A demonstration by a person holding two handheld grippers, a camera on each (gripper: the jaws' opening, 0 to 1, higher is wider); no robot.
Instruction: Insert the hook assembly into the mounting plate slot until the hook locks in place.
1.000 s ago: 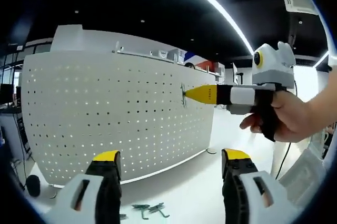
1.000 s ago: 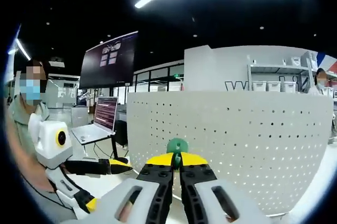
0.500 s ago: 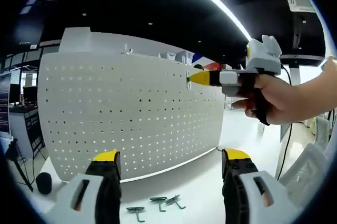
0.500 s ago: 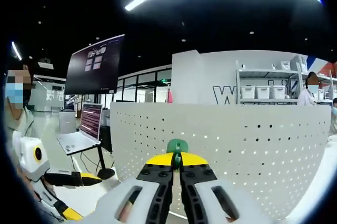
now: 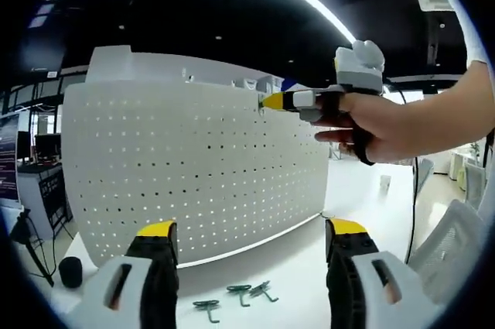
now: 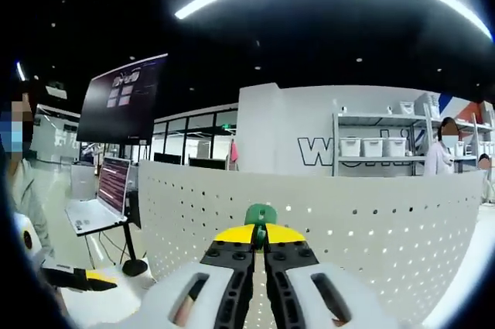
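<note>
Holding the green hook (image 6: 261,215) clamped in the right gripper (image 6: 260,245), tip at the pegboard (image 5: 193,166) near its top edge. Not seated yet; insertion and locking remain. Left gripper (image 5: 251,230) hangs wide open, empty, spare hooks (image 5: 232,296) below the pegboard.

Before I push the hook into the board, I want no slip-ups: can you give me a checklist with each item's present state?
1. Hook held: ok. The right gripper has its jaws shut on the green hook.
2. Hook at the board: ok. In the left gripper view, the right gripper's yellow tip is at the top edge of the white pegboard.
3. Hook pegs lined up with holes: cannot tell, too small to see.
4. Left gripper free: ok, jaws open, holding nothing.
5. Spare hooks in sight: ok, lying on the table before the board.
6. Hook locked: cannot tell.
</note>
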